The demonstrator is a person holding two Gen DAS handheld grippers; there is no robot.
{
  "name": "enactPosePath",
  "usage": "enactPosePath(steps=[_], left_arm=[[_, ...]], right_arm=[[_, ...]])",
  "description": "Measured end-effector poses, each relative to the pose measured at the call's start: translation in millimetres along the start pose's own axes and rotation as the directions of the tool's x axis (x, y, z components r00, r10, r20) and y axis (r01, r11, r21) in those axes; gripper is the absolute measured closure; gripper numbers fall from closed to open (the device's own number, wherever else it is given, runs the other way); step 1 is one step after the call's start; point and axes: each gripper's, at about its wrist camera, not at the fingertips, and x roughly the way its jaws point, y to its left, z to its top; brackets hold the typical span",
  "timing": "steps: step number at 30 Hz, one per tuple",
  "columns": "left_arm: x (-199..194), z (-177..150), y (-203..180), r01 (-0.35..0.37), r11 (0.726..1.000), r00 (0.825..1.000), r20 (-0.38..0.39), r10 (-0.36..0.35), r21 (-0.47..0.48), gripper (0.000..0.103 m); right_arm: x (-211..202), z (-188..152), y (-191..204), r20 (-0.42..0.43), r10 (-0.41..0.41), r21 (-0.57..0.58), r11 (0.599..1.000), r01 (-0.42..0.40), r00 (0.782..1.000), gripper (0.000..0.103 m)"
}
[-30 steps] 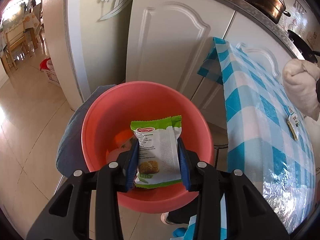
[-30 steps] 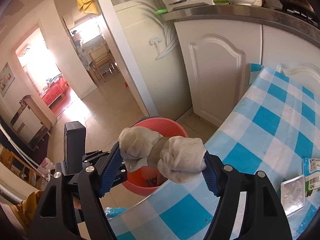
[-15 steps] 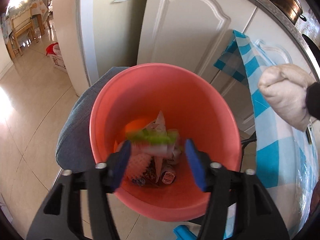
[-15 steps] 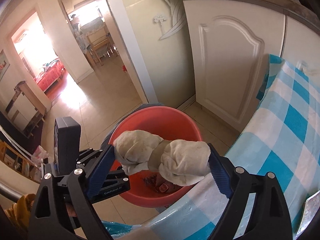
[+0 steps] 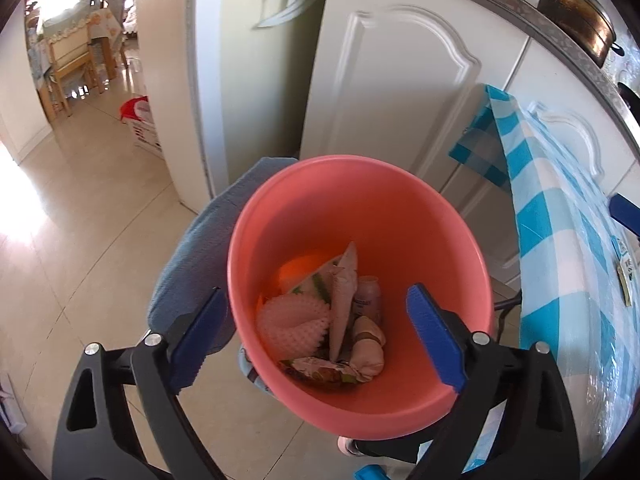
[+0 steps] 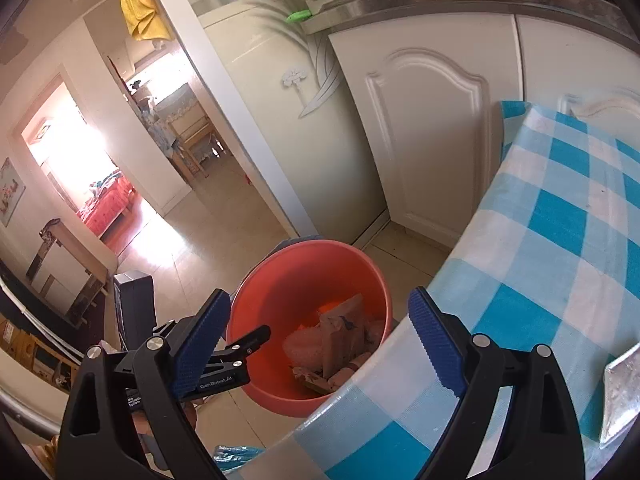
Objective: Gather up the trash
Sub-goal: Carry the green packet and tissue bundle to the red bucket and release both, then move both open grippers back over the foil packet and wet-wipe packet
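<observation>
A salmon-red plastic bucket (image 5: 360, 216) stands on the floor beside the table; it also shows in the right wrist view (image 6: 288, 280). Inside lie trash pieces: a white foam net (image 5: 292, 322), a snack wrapper (image 5: 340, 292), a small bottle (image 5: 368, 298) and a crumpled beige wad (image 5: 368, 350). My left gripper (image 5: 316, 336) is open and empty, right above the bucket's near rim. My right gripper (image 6: 320, 340) is open and empty above the table edge, with the bucket below it. The left gripper's body (image 6: 224, 364) shows in the right wrist view.
A table with a blue-and-white checked cloth (image 6: 560, 248) is on the right, holding a clear plastic piece (image 6: 620, 396) and a labelled wrapper (image 5: 624, 276). White cabinets (image 5: 400, 92) stand behind. A grey-blue cloth (image 5: 196, 256) lies left of the bucket. Tiled floor (image 5: 80, 220) extends left.
The left gripper opened and dropped the green snack packet into the bucket. The right gripper opened and let go of the beige wad, which now lies in the bucket.
</observation>
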Motion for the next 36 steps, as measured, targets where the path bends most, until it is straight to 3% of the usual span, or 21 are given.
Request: enactPosePath(steps=[8,19,36], left_arm=[[-10.8,-1.6,-5.2,0.032,0.999,0.999,-0.006,-0.032,-0.017,0.009],[-38.5,-4.6,-47.5,0.102,0.994,0.995,0.012,-0.103,0.035,0.009],[-80.5,-22.5,-127.7,0.217,0.958,0.975,0.001,-0.221,0.187,0.009]], right_arm=[[-41.8,-25.3,-14.9,0.090,-0.051,0.028,0.998,0.048,0.995,0.012],[-75.9,-53.6,-36.7,0.145,-0.075,0.098,0.993,0.061,0.987,0.012],[-151.6,-72.4,-101.2,0.305,-0.138,0.271,0.961,0.053,0.942,0.010]])
